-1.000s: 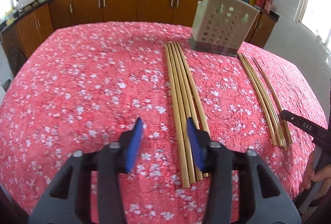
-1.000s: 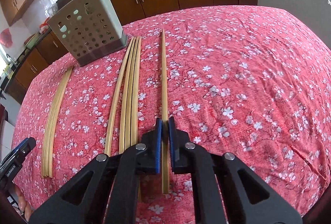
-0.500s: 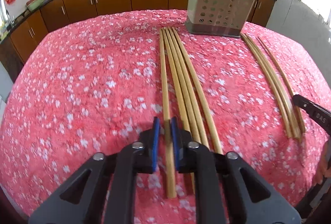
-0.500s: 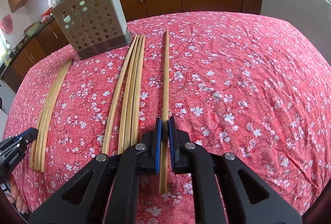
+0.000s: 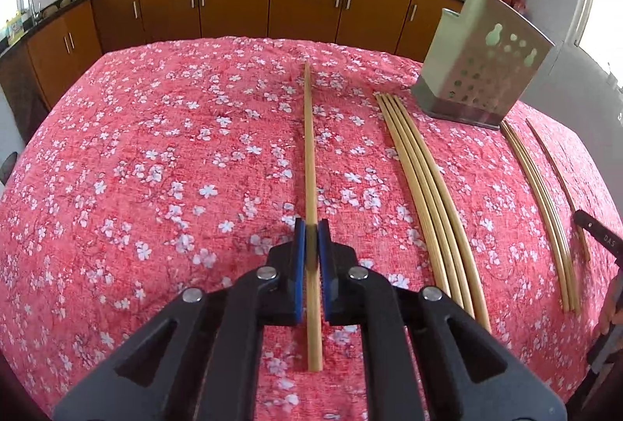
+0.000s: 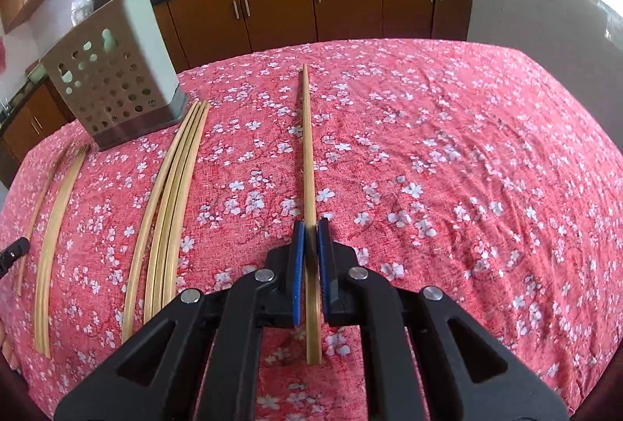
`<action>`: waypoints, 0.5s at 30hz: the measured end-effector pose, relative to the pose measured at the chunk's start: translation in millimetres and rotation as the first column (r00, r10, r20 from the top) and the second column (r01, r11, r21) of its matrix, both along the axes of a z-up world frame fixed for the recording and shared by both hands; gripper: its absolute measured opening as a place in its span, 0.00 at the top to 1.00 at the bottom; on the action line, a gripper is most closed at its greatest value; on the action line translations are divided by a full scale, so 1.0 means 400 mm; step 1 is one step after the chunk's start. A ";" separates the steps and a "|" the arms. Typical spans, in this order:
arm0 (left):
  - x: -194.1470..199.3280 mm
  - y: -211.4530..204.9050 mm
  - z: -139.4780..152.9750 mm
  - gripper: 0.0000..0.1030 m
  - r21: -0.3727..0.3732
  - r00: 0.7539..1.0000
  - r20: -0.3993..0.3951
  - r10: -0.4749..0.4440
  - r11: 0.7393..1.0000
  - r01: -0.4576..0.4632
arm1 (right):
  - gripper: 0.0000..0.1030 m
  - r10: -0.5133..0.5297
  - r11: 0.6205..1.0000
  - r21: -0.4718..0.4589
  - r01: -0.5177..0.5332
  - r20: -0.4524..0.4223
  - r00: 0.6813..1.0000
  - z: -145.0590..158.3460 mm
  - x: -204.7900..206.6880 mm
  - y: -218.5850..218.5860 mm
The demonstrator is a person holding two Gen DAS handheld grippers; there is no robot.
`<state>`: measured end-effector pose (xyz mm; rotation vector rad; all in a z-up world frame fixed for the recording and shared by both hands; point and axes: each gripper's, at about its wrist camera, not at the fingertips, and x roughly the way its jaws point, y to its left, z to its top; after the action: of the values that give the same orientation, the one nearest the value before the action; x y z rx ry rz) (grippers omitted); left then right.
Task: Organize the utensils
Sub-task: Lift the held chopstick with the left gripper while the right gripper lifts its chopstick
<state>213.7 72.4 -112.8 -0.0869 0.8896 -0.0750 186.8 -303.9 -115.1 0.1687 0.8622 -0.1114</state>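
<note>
My left gripper (image 5: pixel 310 232) is shut on one bamboo chopstick (image 5: pixel 309 148) and holds it clear of the left bundle of chopsticks (image 5: pixel 424 187) lying on the red floral tablecloth. My right gripper (image 6: pixel 310 232) is shut on another single chopstick (image 6: pixel 307 148), apart from the right bundle (image 6: pixel 171 195). A perforated beige utensil holder (image 5: pixel 481 71) stands upright at the back of the table, between the two bundles; it also shows in the right wrist view (image 6: pixel 113 86).
The right bundle of chopsticks (image 5: pixel 541 195) and the right gripper's tip (image 5: pixel 595 230) show at the left view's right edge. The left bundle (image 6: pixel 50 238) shows at the right view's left. Brown kitchen cabinets (image 5: pixel 233 0) stand behind the table.
My left gripper closed on one chopstick of the left bundle and lifted it away to the left. My right gripper stayed shut on its chopstick and raised it slightly.
</note>
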 end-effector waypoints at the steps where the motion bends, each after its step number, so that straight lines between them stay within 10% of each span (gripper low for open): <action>1: -0.001 0.001 0.000 0.91 -0.005 1.000 0.000 0.003 1.000 -0.003 | 0.92 0.000 1.000 -0.002 0.000 0.000 1.000 0.000 -0.001 0.000; 15: -0.047 -0.011 0.008 0.92 0.057 1.000 0.000 0.000 0.998 0.000 | 0.92 0.020 1.000 0.005 -0.020 0.002 1.000 0.003 -0.053 0.010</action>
<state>194.9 67.8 -109.5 -0.0341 0.8914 -0.0498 165.7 -299.8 -114.0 0.1647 0.8622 -0.0909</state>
